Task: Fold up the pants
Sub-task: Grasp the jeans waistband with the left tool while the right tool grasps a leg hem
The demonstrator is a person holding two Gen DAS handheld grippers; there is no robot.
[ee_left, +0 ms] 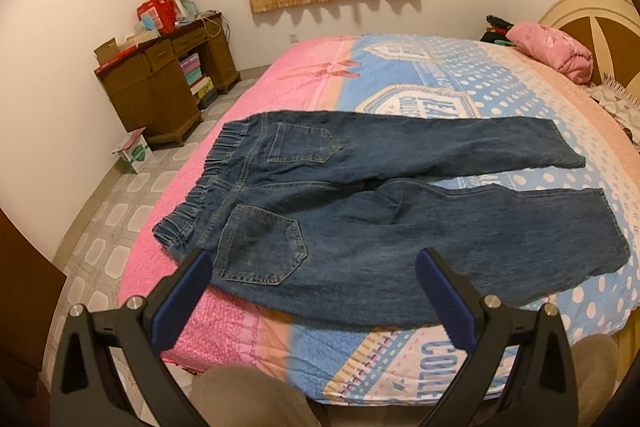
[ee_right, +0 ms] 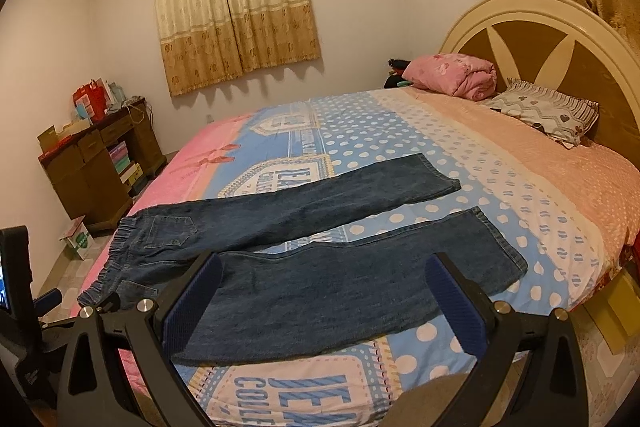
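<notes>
Both grippers' fingers [ee_left: 182, 299] hide pants [ee_left: 360, 211] near edge.

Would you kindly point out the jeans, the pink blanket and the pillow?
jeans [ee_left: 360, 227]: left wrist view, seat area.
pink blanket [ee_right: 456, 73]: right wrist view, top of bundle.
pillow [ee_right: 548, 115]: right wrist view, patterned face.

The wide-spread blue-padded black fingers [ee_right: 192, 303] of the right gripper [ee_right: 326, 303] are covering part of the near leg of the dark blue denim pants [ee_right: 332, 291], and its black frame is running off the bottom edge below the jaws. In the left view, the blue pad [ee_left: 182, 299] left of the jaws is hiding the elastic waistband's near corner. Far beyond the jaws, the clutter on the brown wooden desk [ee_left: 160, 87] is showing too small to identify.
</notes>
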